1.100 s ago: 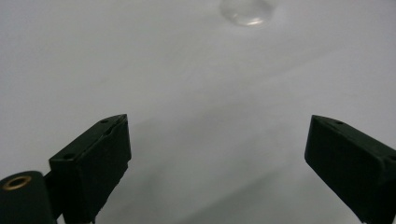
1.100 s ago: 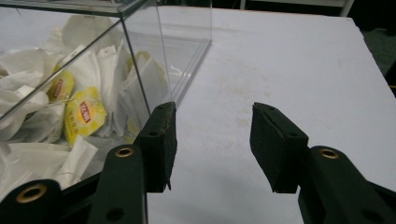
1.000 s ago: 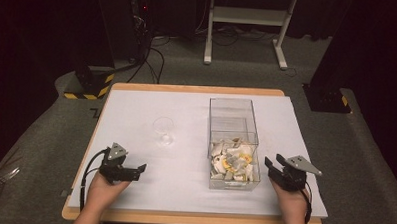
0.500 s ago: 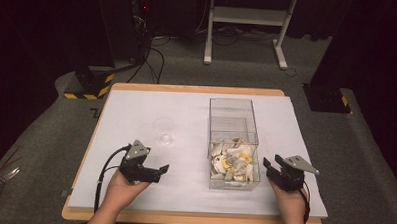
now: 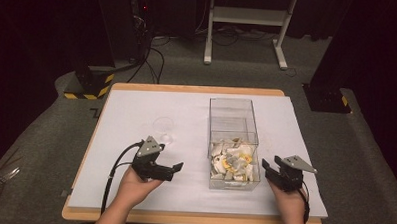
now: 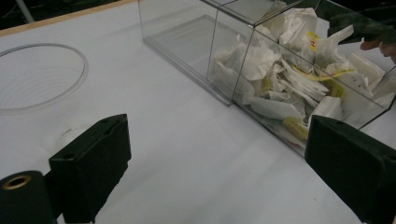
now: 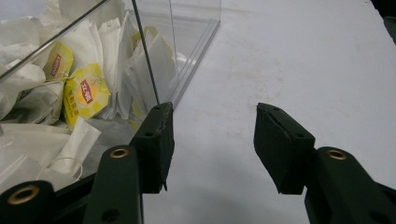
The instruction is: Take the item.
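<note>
A clear plastic box (image 5: 234, 138) holds white tea bags (image 5: 233, 163) with yellow tags bearing red labels. The surface (image 5: 136, 110) is white with a pale wooden edge. Both hand-held grippers are black, the left hand-held gripper (image 5: 172, 169) and the right hand-held gripper (image 5: 268, 170).

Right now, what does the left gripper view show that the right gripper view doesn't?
Left gripper view: a clear round rim on the table, the other hand beyond the box, and the left gripper with jaws wide apart. Right gripper view: red print on the yellow tags, and the right gripper beside the box's corner, its jaws having just been opening with nothing between them. Both: the clear box of tea bags on the white table.
</note>
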Demonstrator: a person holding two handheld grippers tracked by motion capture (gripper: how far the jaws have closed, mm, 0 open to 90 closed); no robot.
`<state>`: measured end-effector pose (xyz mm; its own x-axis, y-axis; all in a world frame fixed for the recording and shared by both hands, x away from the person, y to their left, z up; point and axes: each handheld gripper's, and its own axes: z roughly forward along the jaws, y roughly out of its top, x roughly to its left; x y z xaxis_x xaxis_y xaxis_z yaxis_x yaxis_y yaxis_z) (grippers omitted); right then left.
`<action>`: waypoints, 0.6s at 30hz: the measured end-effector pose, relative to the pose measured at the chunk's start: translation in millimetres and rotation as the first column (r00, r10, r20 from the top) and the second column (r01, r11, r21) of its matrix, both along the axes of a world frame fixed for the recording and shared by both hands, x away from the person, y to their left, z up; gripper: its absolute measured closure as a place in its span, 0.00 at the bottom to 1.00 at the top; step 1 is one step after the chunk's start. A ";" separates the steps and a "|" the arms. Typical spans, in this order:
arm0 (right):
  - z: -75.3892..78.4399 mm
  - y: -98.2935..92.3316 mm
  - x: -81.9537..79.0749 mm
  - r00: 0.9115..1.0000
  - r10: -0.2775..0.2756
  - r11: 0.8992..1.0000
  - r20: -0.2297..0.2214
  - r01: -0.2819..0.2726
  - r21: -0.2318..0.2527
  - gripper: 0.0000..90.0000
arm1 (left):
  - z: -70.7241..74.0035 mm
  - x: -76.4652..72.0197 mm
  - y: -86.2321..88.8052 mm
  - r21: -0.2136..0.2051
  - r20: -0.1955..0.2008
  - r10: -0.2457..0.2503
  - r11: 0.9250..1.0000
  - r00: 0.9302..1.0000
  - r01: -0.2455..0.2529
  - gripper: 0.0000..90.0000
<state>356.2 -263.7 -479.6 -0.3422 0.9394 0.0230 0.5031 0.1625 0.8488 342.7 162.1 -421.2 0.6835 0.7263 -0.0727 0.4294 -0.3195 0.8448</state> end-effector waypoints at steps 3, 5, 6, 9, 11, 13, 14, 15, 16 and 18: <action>-0.6 1.1 0.5 1.000 0.008 1.000 -0.007 -0.008 -0.004 0.53 | 3.0 1.0 -6.1 -0.011 0.002 -0.016 1.000 1.000 0.016 0.09; -1.1 1.1 0.9 1.000 0.013 1.000 -0.007 -0.013 -0.002 0.53 | 5.1 2.0 -10.7 -0.018 0.005 -0.025 1.000 1.000 0.025 0.09; -1.1 0.8 1.1 1.000 0.017 1.000 -0.009 -0.017 0.000 0.53 | 5.9 2.4 -12.6 -0.018 0.007 -0.030 0.999 1.000 0.030 0.09; -2.4 1.0 1.7 1.000 0.022 1.000 -0.013 -0.022 0.001 0.54 | 10.1 4.0 -21.1 -0.021 0.015 -0.049 0.999 0.999 0.049 0.09; -3.2 1.0 1.9 1.000 0.022 1.000 -0.016 -0.022 0.000 0.54 | 12.7 5.6 -26.2 -0.027 0.021 -0.064 0.998 0.998 0.065 0.09; -3.6 0.9 1.9 1.000 0.019 1.000 -0.016 -0.019 -0.002 0.54 | 14.7 6.8 -31.5 -0.032 0.019 -0.081 0.996 0.997 0.081 0.10; -3.6 0.6 1.5 1.000 0.014 1.000 -0.009 -0.014 -0.002 0.54 | 15.6 7.3 -35.0 -0.033 0.019 -0.088 0.996 0.996 0.088 0.10; -3.3 0.0 0.8 1.000 0.006 1.000 -0.006 -0.006 0.005 0.54 | 16.8 8.0 -39.1 -0.029 0.020 -0.095 0.995 0.995 0.096 0.10; -2.6 -1.0 0.3 1.000 0.003 1.000 -0.005 -0.003 0.013 0.54 | 17.7 8.7 -42.2 -0.030 0.022 -0.103 0.994 0.994 0.104 0.10; -2.3 -2.0 0.0 1.000 -0.001 1.000 0.000 0.001 0.013 0.54 | 19.2 9.6 -47.4 -0.029 0.024 -0.111 0.993 0.994 0.112 0.10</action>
<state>356.2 -265.6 -482.0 -0.3409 0.9394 0.0351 0.5032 0.1508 0.8509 352.3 114.6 -402.1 0.7616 0.6435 -0.0770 0.3735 -0.3388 0.8636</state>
